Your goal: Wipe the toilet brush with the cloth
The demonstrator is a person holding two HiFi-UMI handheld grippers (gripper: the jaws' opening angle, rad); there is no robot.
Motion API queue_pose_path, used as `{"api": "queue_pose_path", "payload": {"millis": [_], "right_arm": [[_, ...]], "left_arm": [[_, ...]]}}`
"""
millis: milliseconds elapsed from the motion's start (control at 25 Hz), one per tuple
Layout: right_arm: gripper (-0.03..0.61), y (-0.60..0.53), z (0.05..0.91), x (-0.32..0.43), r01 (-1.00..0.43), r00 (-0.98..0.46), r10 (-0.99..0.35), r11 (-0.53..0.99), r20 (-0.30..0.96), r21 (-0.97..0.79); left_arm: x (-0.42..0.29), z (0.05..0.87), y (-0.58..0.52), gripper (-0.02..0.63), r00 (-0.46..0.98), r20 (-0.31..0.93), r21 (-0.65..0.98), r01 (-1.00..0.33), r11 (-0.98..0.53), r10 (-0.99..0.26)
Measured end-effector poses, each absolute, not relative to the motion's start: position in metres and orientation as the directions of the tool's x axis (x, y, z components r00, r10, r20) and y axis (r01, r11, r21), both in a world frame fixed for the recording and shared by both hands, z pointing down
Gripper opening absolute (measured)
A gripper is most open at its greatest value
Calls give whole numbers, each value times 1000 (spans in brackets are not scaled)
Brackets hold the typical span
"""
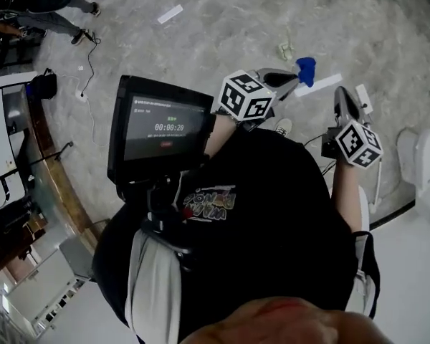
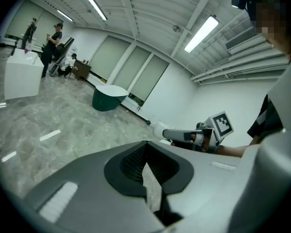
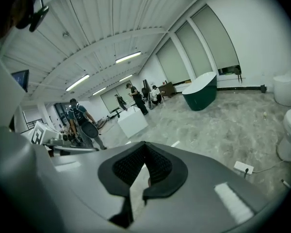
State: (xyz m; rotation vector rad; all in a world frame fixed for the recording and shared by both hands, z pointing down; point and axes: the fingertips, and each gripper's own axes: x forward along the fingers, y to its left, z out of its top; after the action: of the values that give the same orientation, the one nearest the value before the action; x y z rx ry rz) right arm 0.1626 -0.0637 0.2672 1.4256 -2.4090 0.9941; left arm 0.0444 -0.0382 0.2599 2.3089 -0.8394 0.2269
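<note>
Two grippers were held out over the marble floor [image 1: 201, 34], clear of everything. The left gripper [image 1: 290, 76] had its jaws pressed together, and its own view showed only floor through the slit behind the pads. The right gripper [image 1: 342, 95] was closed the same way with nothing between the pads. Each gripper view caught the other gripper from the side, partly cut off by its own housing.

Task item: a small blue thing [image 1: 306, 69] lay on the floor just past the left gripper's tips in the head view. It was too small to tell whether it was the cloth or the brush, and neither gripper view showed it.

The person's black shirt [image 1: 272, 221] and a mounted screen [image 1: 165, 127] hid much of the floor below. A white toilet [image 1: 423, 167] ran off the right edge. Bystanders [image 1: 50, 6] were clipped at the top left corner. A dark green tub [image 3: 201, 91] stood far back, well apart from the grippers.
</note>
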Motion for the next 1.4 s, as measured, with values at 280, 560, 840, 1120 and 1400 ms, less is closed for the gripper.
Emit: {"api": "queue_pose_path", "payload": {"millis": [280, 560, 840, 1120, 1400], "right_arm": [[2, -51, 227, 177, -823, -465, -811, 248, 355, -511], [2, -53, 193, 103, -862, -428, -834, 260, 349, -435], [2, -59, 176, 86, -874, -413, -851, 270, 324, -405], [2, -47, 190, 90, -862, -396, -856, 222, 332, -456], [0, -53, 187, 86, -865, -409, -856, 253, 317, -433]], "left_arm": [[58, 219, -29, 11, 855, 294, 477, -519, -709, -428], [-28, 185, -56, 11, 743, 284, 376, -668, -643, -606], [-15, 165, -60, 6, 750, 222, 318, -660, -680, -623], [7, 177, -35, 6, 781, 262, 284, -624, -728, -567], [-6, 177, -41, 8, 744, 255, 288, -669, -685, -618]]}}
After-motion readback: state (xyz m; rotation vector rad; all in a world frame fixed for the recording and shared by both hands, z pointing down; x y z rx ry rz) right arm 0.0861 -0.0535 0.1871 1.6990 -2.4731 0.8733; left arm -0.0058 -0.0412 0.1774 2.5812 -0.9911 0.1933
